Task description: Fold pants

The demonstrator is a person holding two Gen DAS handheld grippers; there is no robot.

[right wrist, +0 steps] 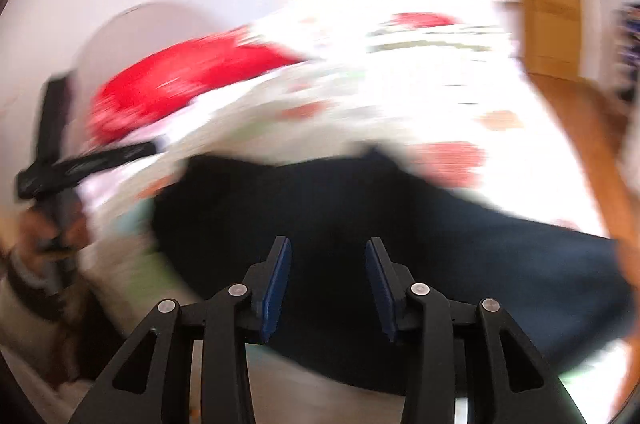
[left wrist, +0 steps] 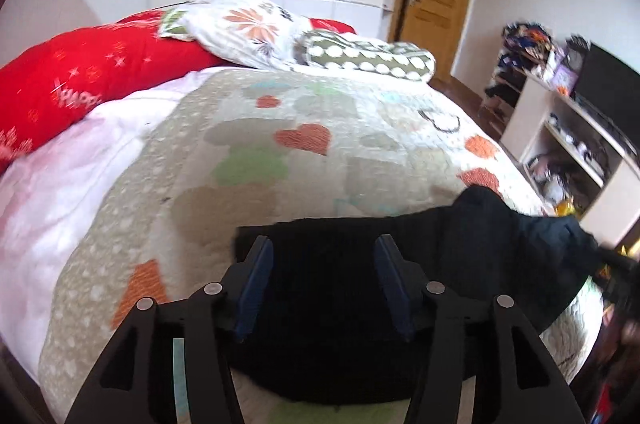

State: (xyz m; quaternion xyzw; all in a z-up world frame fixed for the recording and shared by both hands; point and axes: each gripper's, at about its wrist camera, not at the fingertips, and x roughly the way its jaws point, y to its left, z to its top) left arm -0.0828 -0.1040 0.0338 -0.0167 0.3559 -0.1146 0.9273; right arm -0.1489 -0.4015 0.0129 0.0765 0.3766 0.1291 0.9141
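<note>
- Dark pants (left wrist: 420, 264) lie bunched on the near edge of the bed (left wrist: 320, 144), toward its right corner, on a heart-print quilt (left wrist: 260, 128).
- Left claw (left wrist: 325, 256) released, jaws spread wide above the pants, gripping nothing.
- Right claw (right wrist: 327, 256) released too, jaws apart over the pants (right wrist: 360, 216); this view is heavily blurred.
- Red pillow (left wrist: 80, 80) and floral pillow (left wrist: 248, 24) sit at the bed's far edge.
- Wooden door (left wrist: 436, 4) beyond the far right corner.
</note>
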